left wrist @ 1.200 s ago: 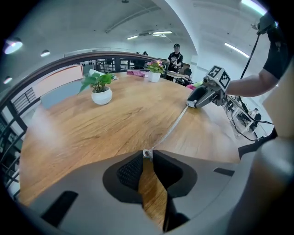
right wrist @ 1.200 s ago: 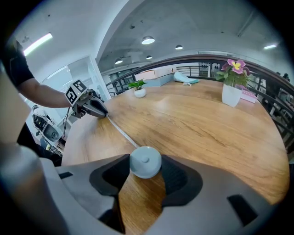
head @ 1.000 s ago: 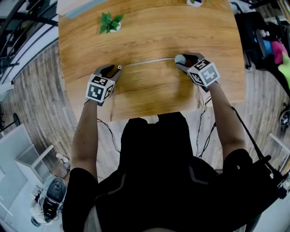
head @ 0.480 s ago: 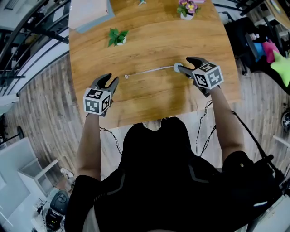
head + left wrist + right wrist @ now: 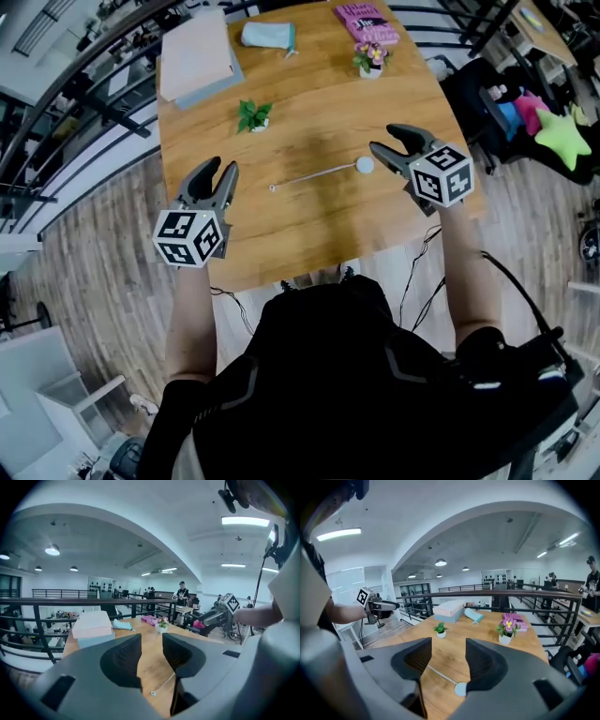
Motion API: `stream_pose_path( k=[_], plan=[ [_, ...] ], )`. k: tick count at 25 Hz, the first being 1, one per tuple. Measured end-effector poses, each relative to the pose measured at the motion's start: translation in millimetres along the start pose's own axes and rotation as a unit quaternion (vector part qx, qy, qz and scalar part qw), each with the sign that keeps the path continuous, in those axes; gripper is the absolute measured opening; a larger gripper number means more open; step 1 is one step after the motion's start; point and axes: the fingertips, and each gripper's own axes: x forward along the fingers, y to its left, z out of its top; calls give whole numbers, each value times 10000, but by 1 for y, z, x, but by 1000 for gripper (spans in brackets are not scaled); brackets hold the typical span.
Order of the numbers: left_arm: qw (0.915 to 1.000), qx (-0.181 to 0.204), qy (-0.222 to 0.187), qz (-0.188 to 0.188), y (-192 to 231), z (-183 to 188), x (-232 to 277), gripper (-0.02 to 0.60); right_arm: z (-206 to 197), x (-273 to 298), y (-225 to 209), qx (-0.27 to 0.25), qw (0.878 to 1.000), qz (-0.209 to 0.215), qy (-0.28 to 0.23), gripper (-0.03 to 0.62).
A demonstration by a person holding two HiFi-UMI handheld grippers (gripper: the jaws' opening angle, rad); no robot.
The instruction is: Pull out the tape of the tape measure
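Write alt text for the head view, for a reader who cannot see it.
A tape measure lies on a wooden table, its tape pulled out, held by neither gripper. The left gripper and the right gripper hover open and empty at either side; the right's jaws have just been closing.

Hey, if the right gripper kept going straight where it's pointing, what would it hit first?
Probably bare table, past the tape measure and between the small green plant and the flower pot; depth is hard to judge.
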Motion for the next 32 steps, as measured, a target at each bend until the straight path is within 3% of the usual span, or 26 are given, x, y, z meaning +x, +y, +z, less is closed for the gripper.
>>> stream_pose_path(
  k=[4, 6, 9, 13, 16, 19, 23, 32],
  plan=[
    [9956, -236, -851, -311, -8, 56, -31, 158, 55, -27, 19, 65, 9978, -188, -629, 184],
    [9934, -84, -1139, -145, -5, 81, -45, 153, 86, -41, 29, 23, 9949, -277, -966, 177],
    [9898, 317, -1376, 161, -4, 109, -61, 79, 125, -62, 40, -82, 9888, -488, -1411, 144],
    [9875, 158, -1534, 337, -1, 132, -74, 40, 153, -78, 57, -151, 9829, -561, -1746, 117],
    [9877, -3, -1524, 362, -3, 139, -78, 31, 164, -85, 67, -296, 9791, -703, -1884, 69],
    [9880, 70, -1459, 497, -5, 140, -81, 30, 167, -90, 70, -257, 9765, -851, -1966, 11],
    [9854, 158, -1511, 766, -2, 142, -84, 29, 168, -91, 72, -238, 9763, -920, -1945, 9],
    [9829, 240, -1594, 889, -6, 145, -81, 29, 168, -89, 70, -258, 9766, -994, -1892, 6]
  ],
)
